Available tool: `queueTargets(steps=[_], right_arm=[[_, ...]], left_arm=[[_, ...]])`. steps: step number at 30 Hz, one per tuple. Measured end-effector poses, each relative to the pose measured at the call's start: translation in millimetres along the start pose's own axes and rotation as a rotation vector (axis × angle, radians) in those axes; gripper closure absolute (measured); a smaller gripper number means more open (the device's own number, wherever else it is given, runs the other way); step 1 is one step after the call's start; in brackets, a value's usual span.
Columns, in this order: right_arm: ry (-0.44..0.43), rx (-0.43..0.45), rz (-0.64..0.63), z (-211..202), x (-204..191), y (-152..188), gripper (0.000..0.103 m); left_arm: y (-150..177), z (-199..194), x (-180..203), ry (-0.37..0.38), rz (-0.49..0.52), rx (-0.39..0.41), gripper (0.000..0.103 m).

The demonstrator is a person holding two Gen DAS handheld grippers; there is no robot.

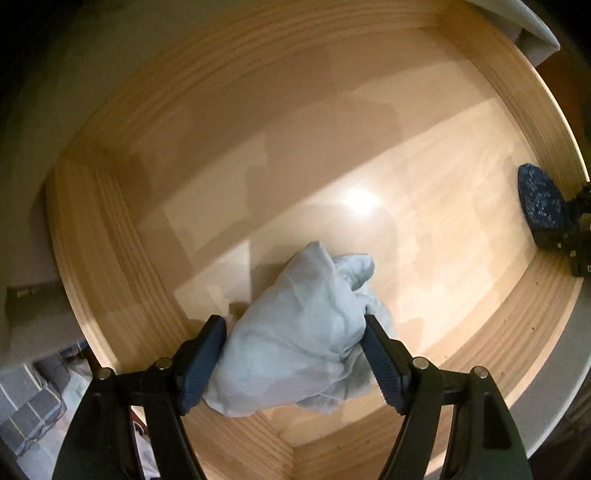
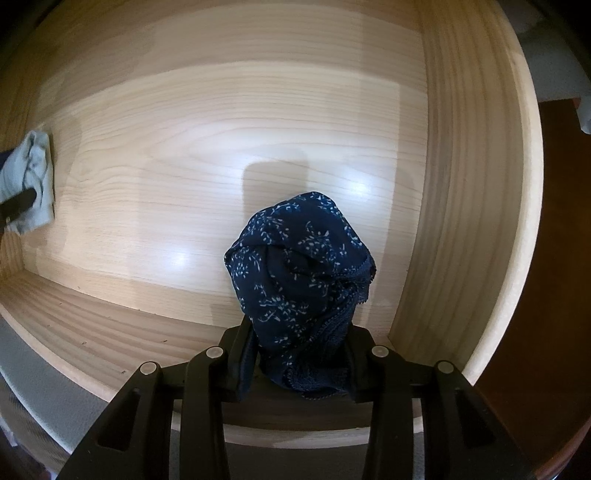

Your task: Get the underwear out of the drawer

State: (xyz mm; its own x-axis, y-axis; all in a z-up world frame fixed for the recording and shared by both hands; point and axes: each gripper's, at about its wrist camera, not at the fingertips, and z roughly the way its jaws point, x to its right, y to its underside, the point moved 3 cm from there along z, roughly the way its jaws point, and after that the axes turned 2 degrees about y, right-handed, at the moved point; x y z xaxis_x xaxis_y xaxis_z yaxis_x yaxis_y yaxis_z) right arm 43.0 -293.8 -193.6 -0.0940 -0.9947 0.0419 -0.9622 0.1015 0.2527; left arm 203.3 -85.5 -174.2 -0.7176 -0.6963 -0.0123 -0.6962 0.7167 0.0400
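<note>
A crumpled pale blue underwear (image 1: 295,339) lies on the floor of the pine drawer (image 1: 110,258), near its front corner. My left gripper (image 1: 293,321) points straight down over it, jaws wide, one pad on each side of the bundle and brushing the cloth without squeezing it. My right gripper (image 2: 299,332) is shut on a dark blue underwear with a white speckle print (image 2: 295,266), bunched up between its fingers above the drawer (image 2: 461,184) floor. That dark bundle (image 1: 539,199) also shows at the right edge of the left wrist view. The pale one (image 2: 29,173) is at the far left of the right wrist view.
The drawer floor between the two garments is bare wood. Its walls rise on all sides. A white cloth (image 1: 535,29) hangs past the far right corner. Grey patterned things (image 1: 33,402) lie on the ground outside the drawer's left. Dark brown flooring (image 2: 554,258) lies right of it.
</note>
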Motion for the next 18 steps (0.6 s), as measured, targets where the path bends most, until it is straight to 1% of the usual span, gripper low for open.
queueTargets(steps=[3,4,5,6,7,10,14,15,16,18], right_arm=[[-0.008,0.001,-0.001,0.1,0.7,-0.2,0.066],[-0.011,0.003,-0.001,-0.3,1.1,-0.2,0.066],[-0.013,0.004,-0.001,-0.7,1.1,0.0,0.066],[-0.016,0.005,-0.001,-1.1,1.1,0.1,0.066],[-0.019,0.006,-0.001,-1.5,1.2,0.2,0.066],[-0.018,0.008,-0.004,-2.2,1.2,0.3,0.066],[-0.017,0.008,-0.006,-3.5,1.0,0.3,0.066],[-0.017,0.008,-0.004,-3.3,0.7,0.6,0.066],[-0.016,0.008,-0.004,-3.4,0.6,0.7,0.066],[-0.015,0.009,-0.006,-4.1,0.0,0.8,0.066]], left_arm=[[-1.7,0.8,-0.5,-0.013,-0.013,-0.020,0.027],[-4.8,9.6,16.0,-0.018,-0.025,-0.031,0.027],[-5.1,11.8,17.6,-0.013,-0.040,-0.051,0.027],[-3.4,14.3,14.6,0.002,-0.062,-0.077,0.026],[0.9,12.7,2.4,0.006,-0.083,-0.088,0.025],[0.8,13.9,3.4,0.017,-0.118,-0.110,0.025],[8.0,16.2,-5.1,0.037,-0.168,-0.132,0.025],[9.7,17.4,-6.8,0.049,-0.185,-0.143,0.025],[18.7,16.5,-7.0,0.056,-0.199,-0.149,0.025],[17.9,17.3,-9.1,0.062,-0.245,-0.154,0.025]])
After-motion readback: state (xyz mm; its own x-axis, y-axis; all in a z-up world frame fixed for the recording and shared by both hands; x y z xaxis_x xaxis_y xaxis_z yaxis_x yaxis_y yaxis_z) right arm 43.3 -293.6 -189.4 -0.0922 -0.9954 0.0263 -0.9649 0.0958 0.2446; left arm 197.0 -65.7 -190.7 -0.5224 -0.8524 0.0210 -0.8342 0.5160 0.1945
